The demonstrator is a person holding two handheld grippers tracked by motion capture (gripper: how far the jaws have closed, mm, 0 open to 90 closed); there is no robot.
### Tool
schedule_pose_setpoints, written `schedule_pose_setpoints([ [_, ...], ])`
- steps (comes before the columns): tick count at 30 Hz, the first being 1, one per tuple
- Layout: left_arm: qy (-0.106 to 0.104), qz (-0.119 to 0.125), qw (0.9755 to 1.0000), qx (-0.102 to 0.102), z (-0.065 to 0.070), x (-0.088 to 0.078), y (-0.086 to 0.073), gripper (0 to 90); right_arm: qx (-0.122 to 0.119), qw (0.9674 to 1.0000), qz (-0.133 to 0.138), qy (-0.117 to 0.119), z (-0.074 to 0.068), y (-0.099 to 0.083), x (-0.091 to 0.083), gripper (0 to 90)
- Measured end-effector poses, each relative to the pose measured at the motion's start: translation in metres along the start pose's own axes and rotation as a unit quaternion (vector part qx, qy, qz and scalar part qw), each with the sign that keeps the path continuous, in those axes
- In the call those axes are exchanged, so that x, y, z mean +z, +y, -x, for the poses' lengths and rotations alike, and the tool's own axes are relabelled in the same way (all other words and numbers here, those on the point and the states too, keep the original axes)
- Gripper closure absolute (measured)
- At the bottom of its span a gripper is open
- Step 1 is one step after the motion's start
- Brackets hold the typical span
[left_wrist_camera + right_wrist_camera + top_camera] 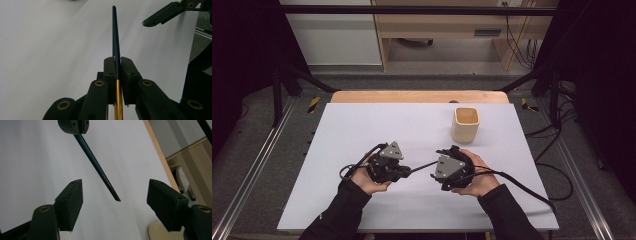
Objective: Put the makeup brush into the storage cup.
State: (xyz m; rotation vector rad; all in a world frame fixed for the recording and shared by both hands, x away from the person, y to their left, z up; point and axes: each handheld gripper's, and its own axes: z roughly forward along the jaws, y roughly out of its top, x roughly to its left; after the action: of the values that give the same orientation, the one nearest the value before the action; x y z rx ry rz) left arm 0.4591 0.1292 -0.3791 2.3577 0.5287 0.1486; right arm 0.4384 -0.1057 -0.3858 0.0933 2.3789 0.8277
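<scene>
Pen [115, 37] already lifted off the table [362, 130] and clamped in the left gripper [117, 75], jaws squeezed tight on the shaft just where the dark barrel meets the gold section, dark tip running straight out toward 12 o'clock in the left gripper view. Seen from the high view, held at about 7 o'clock from the cream cup [466, 125], pointing across at 3 o'clock toward the right gripper [439, 172]. In the right gripper view, same pen [100, 171] slanting down from the left gripper's closed jaws at 12 o'clock, its free end hanging between two widely parted pads [71, 202], touching neither. Right gripper [120, 205] therefore spread wide around the tip, holding nothing yet. Judged progress: pick-up done, hand-over lined up but not made. Probably left: pinching the free end with the right gripper, releasing on the left side, then carrying the pen up to 1 o'clock and dropping it into the cup, which stands upright near the far edge, apparently empty.
</scene>
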Motion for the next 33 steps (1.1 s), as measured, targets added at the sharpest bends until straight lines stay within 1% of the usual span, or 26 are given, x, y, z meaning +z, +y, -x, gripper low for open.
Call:
schedule_pose_setpoints([
  [4,-0.003,-0.001,1.0,0.004,0.001,0.001,0.003,83.0,-0.026,0.9997,0.001,0.0,-0.001,0.002,0.0,33.7],
  [5,-0.004,0.0,1.0,0.004,0.001,0.001,0.004,83.0,-0.026,0.9997,0.001,-0.001,-0.002,0.002,0.0,34.2],
  [8,-0.007,-0.001,1.0,0.006,0.002,0.002,0.006,82.9,-0.05,0.9988,0.002,-0.002,-0.002,0.003,-0.001,36.0],
  [9,-0.008,-0.003,0.9999,0.007,0.002,0.002,0.007,83.0,-0.053,0.9986,0.001,-0.002,-0.003,0.003,-0.001,36.9],
  [12,-0.011,-0.004,0.9999,0.009,0.004,0.002,0.01,83.0,-0.069,0.9976,0.003,-0.003,-0.003,0.004,-0.001,39.5],
  [15,-0.013,0.003,0.9999,0.008,0.005,0.002,0.012,83.0,-0.087,0.9962,0.003,-0.003,-0.005,0.005,0.0,41.4],
  [18,-0.015,-0.001,0.9998,0.01,0.006,0.003,0.014,83.0,-0.103,0.9947,0.006,-0.001,-0.007,0.005,0.001,43.8],
  [23,-0.017,-0.002,0.9998,0.012,0.007,0.004,0.015,83.0,-0.12,0.9928,0.008,-0.002,-0.007,0.004,0.004,48.3],
  [29,-0.018,0.002,0.9998,0.012,0.01,0.004,0.019,83.0,-0.13,0.9915,0.004,0.004,-0.01,0.004,0.006,52.4],
  [32,-0.02,0.001,0.9997,0.014,0.011,0.004,0.02,83.0,-0.137,0.9905,0.005,0.006,-0.01,0.005,0.007,56.7],
  [33,-0.021,0.003,0.9997,0.012,0.011,0.004,0.02,83.0,-0.138,0.9904,0.005,0.006,-0.011,0.005,0.006,58.0],
])
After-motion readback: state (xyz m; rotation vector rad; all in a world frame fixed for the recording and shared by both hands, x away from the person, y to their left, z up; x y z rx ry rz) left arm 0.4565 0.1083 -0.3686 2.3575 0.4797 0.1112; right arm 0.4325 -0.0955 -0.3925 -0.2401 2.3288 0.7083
